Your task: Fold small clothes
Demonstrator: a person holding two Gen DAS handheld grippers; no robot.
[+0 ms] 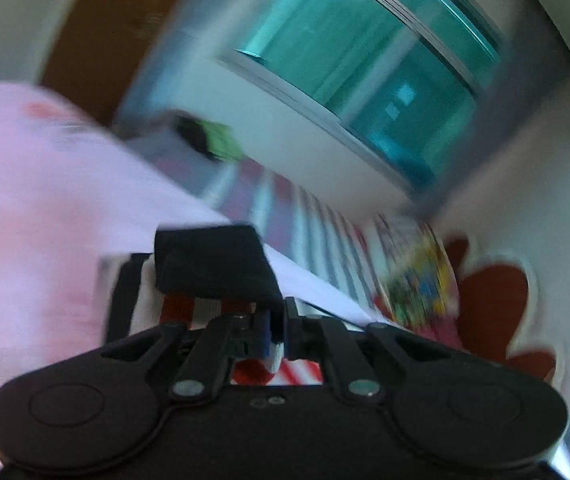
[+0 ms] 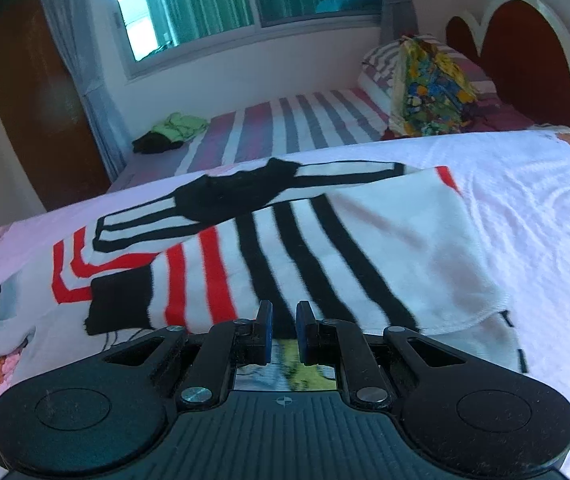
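The sweater (image 2: 285, 248), white with black and red stripes, lies spread on a pale pink sheet (image 2: 533, 208) covering the near bed, one sleeve with a black cuff (image 2: 121, 304) folded across its left side. The right gripper (image 2: 284, 332) hangs just over the sweater's near hem, its jaws slightly apart and holding nothing. In the blurred left wrist view, the left gripper (image 1: 277, 330) has its jaws pressed together on a bit of the sweater (image 1: 213, 268), a black cuff and striped cloth lifted just ahead of them. Behind lie a striped bed (image 2: 285, 128), a colourful pillow (image 2: 429, 88), a green cloth (image 2: 177, 126), a red headboard (image 2: 525, 60) and a window (image 2: 245, 0).
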